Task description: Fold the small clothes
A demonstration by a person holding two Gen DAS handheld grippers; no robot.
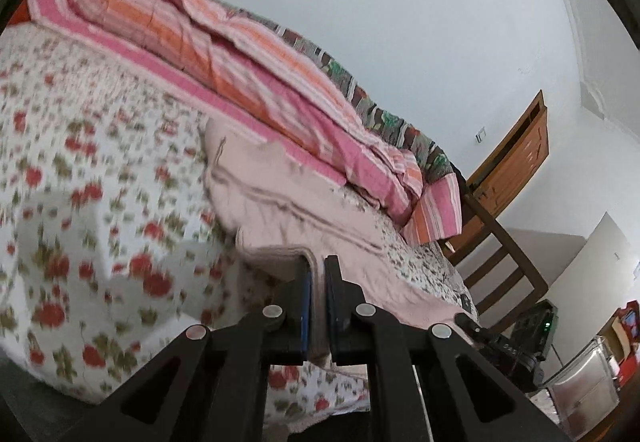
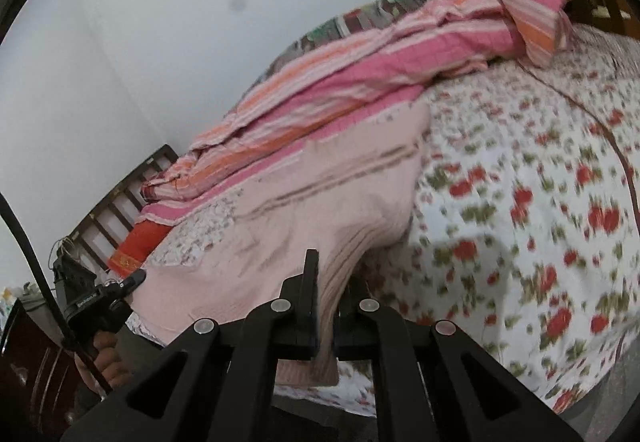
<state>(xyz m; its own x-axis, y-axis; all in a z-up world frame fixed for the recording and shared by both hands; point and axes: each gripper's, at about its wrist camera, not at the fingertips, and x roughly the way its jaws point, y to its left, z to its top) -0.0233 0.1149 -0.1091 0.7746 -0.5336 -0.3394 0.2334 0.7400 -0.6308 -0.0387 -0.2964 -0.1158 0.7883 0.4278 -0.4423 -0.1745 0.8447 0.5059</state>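
Note:
A pale pink knitted garment point(image 1: 288, 197) with thin brown stripes lies across the flowered bedsheet point(image 1: 80, 145). My left gripper point(image 1: 319, 262) is shut on the garment's ribbed near edge, which stands up between the black fingers. In the right wrist view the same pink garment point(image 2: 320, 193) stretches away, and my right gripper point(image 2: 326, 266) is shut on its other near corner, the ribbed hem bunched between the fingers. The gripped edge is lifted off the bed. At the left of the right wrist view, a hand point(image 2: 106, 358) holds the other gripper's handle.
A pink and orange striped quilt point(image 1: 248, 57) is bunched along the far side of the bed, against the white wall. A wooden chair point(image 1: 496, 242) stands beyond the bed's right end, with a clear plastic box point(image 1: 584, 386) on the floor. A slatted headboard point(image 2: 120, 197) shows at left.

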